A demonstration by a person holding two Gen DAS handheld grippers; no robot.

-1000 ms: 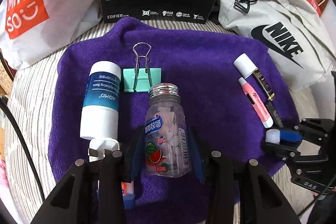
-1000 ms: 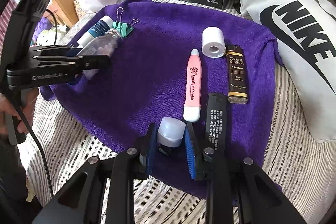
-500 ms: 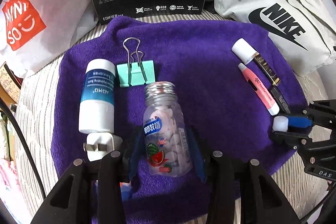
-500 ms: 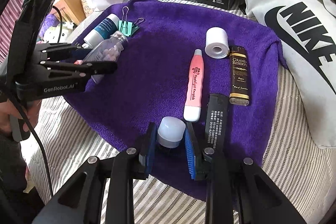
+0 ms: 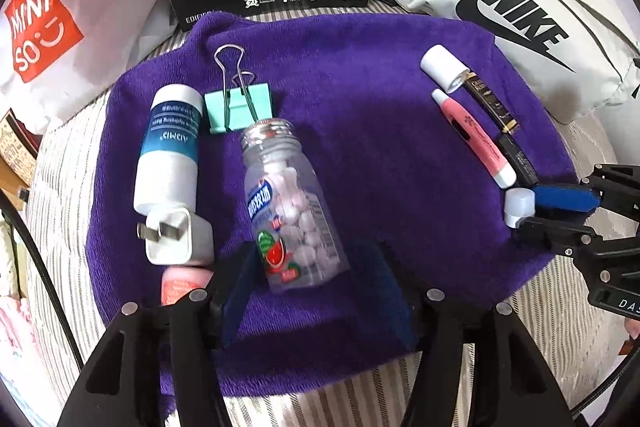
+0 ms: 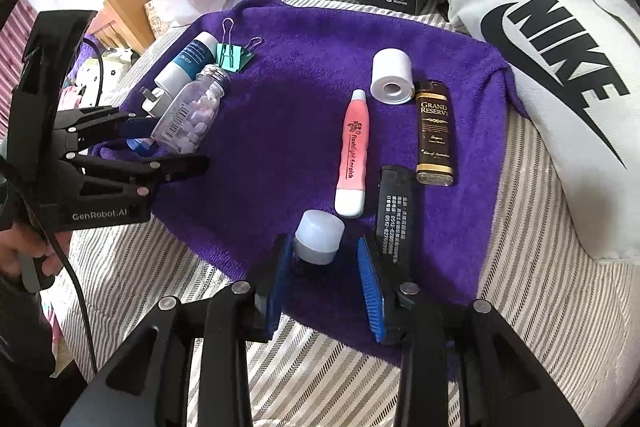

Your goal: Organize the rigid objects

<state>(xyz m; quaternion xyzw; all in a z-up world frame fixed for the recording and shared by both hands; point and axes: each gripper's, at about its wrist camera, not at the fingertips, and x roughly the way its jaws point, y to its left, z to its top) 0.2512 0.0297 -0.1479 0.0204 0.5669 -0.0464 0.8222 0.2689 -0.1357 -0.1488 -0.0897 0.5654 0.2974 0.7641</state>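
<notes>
left gripper (image 5: pixel 316 283) standing with jaws spread, the candy bottle (image 5: pixel 290 207) lying loose between them on the purple towel (image 5: pixel 360 75), cap by the teal binder clip (image 5: pixel 238 107). right gripper (image 6: pixel 326 277) sitting parted around the small white-capped bottle (image 6: pixel 318 237), pads not pressing it; pink pen (image 6: pixel 354 155) just beyond.
</notes>
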